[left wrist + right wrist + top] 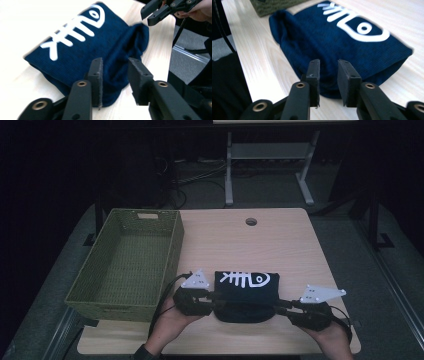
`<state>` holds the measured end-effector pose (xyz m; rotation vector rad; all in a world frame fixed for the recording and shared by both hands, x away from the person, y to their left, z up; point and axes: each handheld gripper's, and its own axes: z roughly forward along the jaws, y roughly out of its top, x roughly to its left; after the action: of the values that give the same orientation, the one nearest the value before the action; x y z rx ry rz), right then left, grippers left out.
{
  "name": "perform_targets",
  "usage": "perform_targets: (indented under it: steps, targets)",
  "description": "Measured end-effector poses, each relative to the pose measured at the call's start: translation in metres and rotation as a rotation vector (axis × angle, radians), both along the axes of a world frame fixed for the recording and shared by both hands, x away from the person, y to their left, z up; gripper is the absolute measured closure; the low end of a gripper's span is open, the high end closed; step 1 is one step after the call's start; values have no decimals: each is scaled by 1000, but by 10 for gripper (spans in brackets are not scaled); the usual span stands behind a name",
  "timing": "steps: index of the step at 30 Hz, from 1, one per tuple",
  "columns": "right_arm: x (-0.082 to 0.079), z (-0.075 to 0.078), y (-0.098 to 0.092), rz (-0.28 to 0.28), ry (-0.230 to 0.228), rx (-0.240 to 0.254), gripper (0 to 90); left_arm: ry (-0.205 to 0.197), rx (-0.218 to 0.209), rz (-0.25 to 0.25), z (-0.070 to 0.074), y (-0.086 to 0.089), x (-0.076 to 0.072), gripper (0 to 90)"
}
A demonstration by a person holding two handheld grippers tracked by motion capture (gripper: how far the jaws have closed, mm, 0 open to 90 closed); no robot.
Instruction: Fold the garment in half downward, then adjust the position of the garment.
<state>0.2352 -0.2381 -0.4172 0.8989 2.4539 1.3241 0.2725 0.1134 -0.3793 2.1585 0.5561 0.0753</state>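
A folded dark blue garment (pixel 245 295) with a white fish-skeleton print lies near the table's front edge. My left gripper (pixel 214 301) is at its left end and my right gripper (pixel 280 306) at its right end, both low over the table. In the left gripper view the jaws (pixel 115 62) stand apart just short of the garment's (pixel 100 42) folded corner, with no cloth pinched. The right gripper's jaws (pixel 328 62) are likewise apart in front of the garment's (pixel 332 37) near edge, holding nothing. The other gripper (pixel 150 15) shows beyond the cloth.
A green woven basket (pixel 172 255) stands along the table's left side, its corner close to the garment (pixel 274 5). The wooden table (pixel 290 245) has a round cable hole (pixel 251 222) near its far edge. Desk legs and cables lie on the floor behind.
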Motion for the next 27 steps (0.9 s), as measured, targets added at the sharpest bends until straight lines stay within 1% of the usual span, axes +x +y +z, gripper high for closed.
perform_targets:
  steps: [1, 3, 6, 10, 12, 14, 15, 16, 21, 23, 27]
  targets:
    - [1, 3, -1, 0, -5, 7, 738, -5, -9, 5, 3, 1, 2, 680]
    - [3, 7, -2, -4, -15, 14, 769, -18, -16, 20, 6, 1, 7, 733]
    - [9, 10, -2, 0, -15, 13, 820, -15, -28, 45, 6, -2, 19, 801]
    - [16, 6, 3, 10, -8, -4, 876, -14, -9, 91, -1, -11, 39, 869]
    - [20, 3, 5, 16, 0, -9, 891, -2, 7, 115, -6, -15, 49, 896]
    - [22, 0, 7, 19, 5, -15, 896, 9, 22, 132, -11, -18, 58, 899]
    - [23, -1, 7, 23, 10, -16, 897, 16, 37, 137, -14, -20, 62, 899]
    - [23, -3, 8, 25, 16, -18, 897, 24, 39, 145, -18, -22, 66, 899]
    - [23, -13, 10, 47, 48, -20, 898, 62, 97, 146, -41, -32, 81, 899]
    - [23, -16, 11, 61, 59, -15, 898, 56, 128, 145, -48, -36, 84, 899]
    - [20, -25, 15, 86, 87, -26, 898, 66, 146, 144, -58, -44, 90, 900]
